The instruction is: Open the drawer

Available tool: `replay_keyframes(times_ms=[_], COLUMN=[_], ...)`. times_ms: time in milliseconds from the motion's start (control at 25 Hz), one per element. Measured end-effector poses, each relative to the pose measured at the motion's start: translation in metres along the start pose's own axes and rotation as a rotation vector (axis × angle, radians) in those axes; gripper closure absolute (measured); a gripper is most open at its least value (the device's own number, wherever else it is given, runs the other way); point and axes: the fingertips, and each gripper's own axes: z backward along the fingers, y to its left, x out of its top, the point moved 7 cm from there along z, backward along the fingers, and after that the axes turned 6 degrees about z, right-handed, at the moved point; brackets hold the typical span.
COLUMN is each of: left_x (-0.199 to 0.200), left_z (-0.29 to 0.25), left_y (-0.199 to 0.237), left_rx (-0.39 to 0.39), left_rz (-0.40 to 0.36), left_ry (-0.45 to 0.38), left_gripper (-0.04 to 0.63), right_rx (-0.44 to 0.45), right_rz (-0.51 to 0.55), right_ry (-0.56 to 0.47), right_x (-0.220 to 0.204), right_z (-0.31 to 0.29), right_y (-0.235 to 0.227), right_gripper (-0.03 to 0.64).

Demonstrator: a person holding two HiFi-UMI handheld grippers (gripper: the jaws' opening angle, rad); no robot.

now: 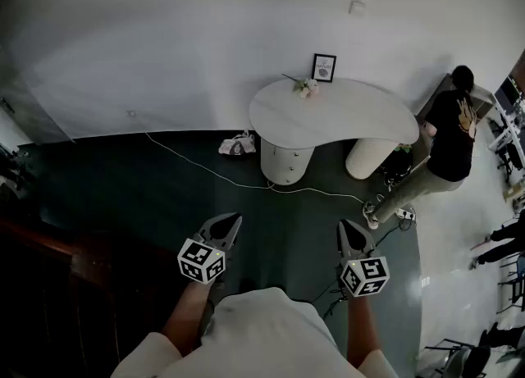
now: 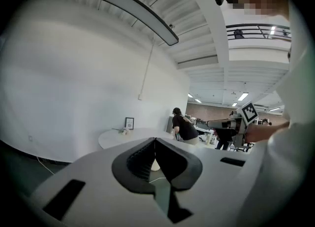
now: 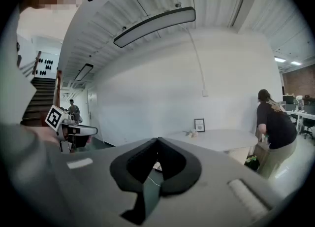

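No drawer front can be made out from here. A white kidney-shaped table (image 1: 328, 114) stands ahead on two rounded white pedestals (image 1: 285, 163), far beyond both grippers. My left gripper (image 1: 230, 219) and right gripper (image 1: 348, 225) are held side by side above the dark green floor, pointing toward the table. Each is shut, its tips meeting with nothing between them. The left gripper view shows the shut left gripper (image 2: 154, 140) with the right gripper (image 2: 231, 121) off to its right. The right gripper view shows the shut right gripper (image 3: 157, 140).
A small framed picture (image 1: 324, 67) and a flower sprig (image 1: 305, 87) sit on the table by the curved white wall. A person in black (image 1: 449, 134) bends at the table's right end. A white cable (image 1: 205, 167) runs across the floor. Dark furniture (image 1: 49, 278) stands at the left.
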Motion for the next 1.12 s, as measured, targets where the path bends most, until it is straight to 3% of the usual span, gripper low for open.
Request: replay_keyframes(times_ms=[1120], left_x=[-0.012], left_z=[-0.022], left_y=[-0.040], left_rx=[0.031], left_rz=[-0.016], left_ry=[0.011], left_gripper=[0.588], right_rx=[0.023], right_rz=[-0.051], right_ry=[-0.002], right_x=[-0.014], right_z=[0.014], right_y=[-0.044], right_gripper=[0.606])
